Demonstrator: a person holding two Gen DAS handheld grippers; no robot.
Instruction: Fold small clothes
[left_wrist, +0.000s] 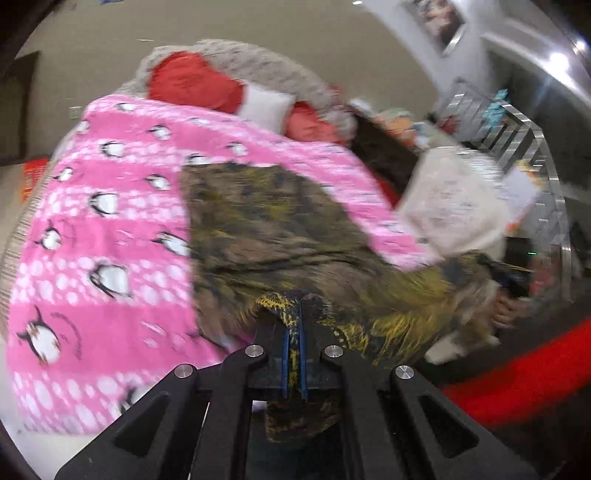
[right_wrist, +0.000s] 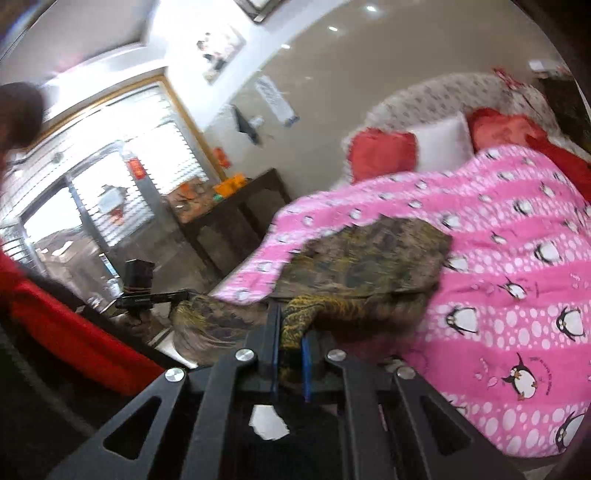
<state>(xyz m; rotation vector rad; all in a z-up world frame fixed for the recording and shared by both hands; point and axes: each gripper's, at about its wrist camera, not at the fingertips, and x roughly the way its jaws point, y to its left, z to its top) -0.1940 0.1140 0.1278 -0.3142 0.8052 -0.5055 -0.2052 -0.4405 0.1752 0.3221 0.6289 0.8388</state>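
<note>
Garment (left_wrist: 266, 225) stretches lengthwise between both tools, far end on blanket (left_wrist: 110, 221).

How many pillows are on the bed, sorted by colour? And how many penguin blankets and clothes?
Red pillows: 2
White pillows: 1
Pink penguin blankets: 1
Olive and yellow patterned garments: 1
Total: 5
</note>
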